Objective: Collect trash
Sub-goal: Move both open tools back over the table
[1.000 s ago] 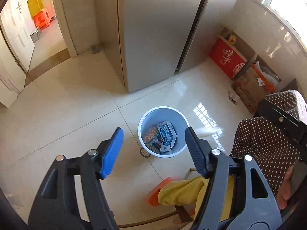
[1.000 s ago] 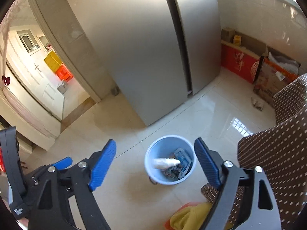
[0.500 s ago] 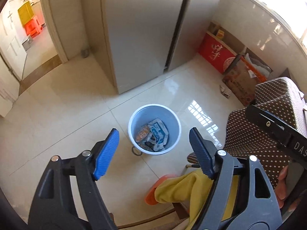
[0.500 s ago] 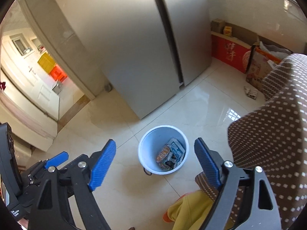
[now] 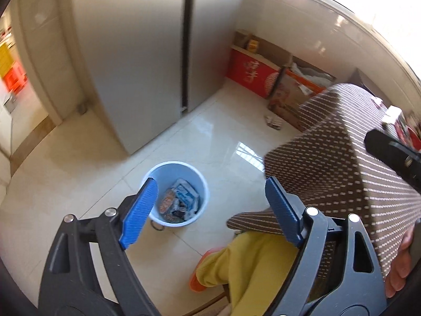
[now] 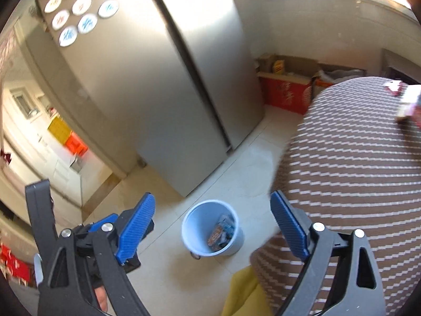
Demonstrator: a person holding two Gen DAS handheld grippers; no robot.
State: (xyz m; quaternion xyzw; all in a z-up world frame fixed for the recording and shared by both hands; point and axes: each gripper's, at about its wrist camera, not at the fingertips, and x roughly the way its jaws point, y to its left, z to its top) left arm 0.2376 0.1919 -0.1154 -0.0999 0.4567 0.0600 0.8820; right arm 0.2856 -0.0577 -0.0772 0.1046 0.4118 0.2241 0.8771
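Note:
A light blue bucket [image 5: 171,176] stands on the tiled floor with crumpled wrappers [image 5: 181,200] inside. My left gripper [image 5: 210,210] hangs high above it, jaws opening, nothing between the blue pads [image 5: 139,210]. My right gripper [image 6: 213,227] is also up over the bucket [image 6: 202,218], jaws opening and empty. More small trash [image 6: 405,105] lies blurred on the brown dotted tablecloth [image 6: 355,171] at the right, also visible as trash [image 5: 397,121] in the left wrist view.
A steel fridge [image 5: 158,52] stands behind the bucket. A red box [image 5: 252,73], a cardboard box [image 5: 294,97] and a crumpled scrap [image 5: 273,122] sit by the wall. A person's yellow trouser leg [image 5: 250,268] and orange slipper [image 5: 196,280] are near the table [image 5: 342,158].
Both grippers rose and swung right toward the table, whose cloth now fills more of each view. Both pairs of jaws stand wider. A white piece seen at the bucket's mouth is gone from sight.

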